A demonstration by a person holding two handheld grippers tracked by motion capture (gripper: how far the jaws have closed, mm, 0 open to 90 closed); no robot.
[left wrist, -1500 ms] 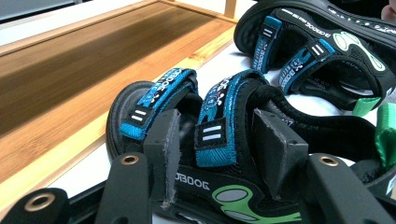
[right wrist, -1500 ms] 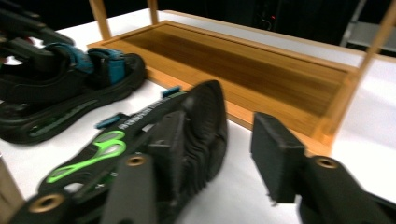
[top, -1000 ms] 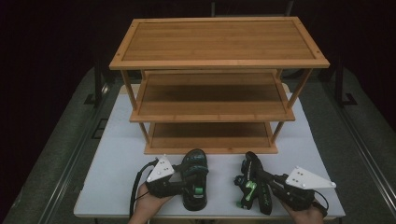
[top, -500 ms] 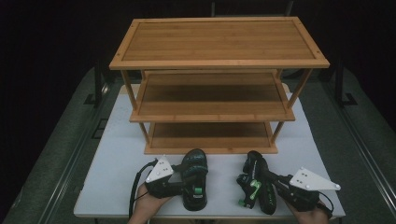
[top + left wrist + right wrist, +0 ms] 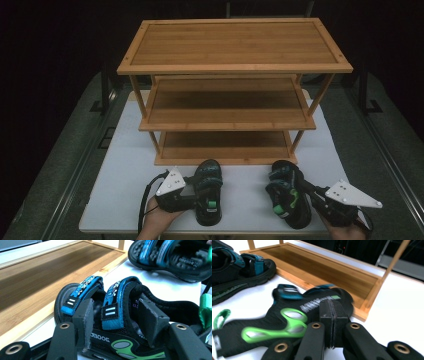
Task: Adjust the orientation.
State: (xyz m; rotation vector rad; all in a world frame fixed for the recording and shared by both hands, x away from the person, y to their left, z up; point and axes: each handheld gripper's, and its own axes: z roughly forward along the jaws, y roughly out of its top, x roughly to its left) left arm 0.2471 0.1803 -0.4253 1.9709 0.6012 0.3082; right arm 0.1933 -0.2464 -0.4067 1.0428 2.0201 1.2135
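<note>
Plainly, left gripper [image 5: 115, 325] clamps a "BOBOOG" sandal [image 5: 117, 302]; right gripper [image 5: 332, 325] pinches its mate [image 5: 294, 315].

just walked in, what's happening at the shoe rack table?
A person works two handheld grippers on a pair of black sandals with blue straps, in front of an empty three-tier bamboo shoe rack on the white table. The left gripper has its jaws across the left sandal, one inside. The right gripper is shut on the side of the right sandal, which is tilted. Neither is on the rack yet.

2 sandals [image 5: 209, 190] [image 5: 287, 192], 1 rack [image 5: 232, 65], 2 grippers [image 5: 192, 192] [image 5: 312, 192]
</note>
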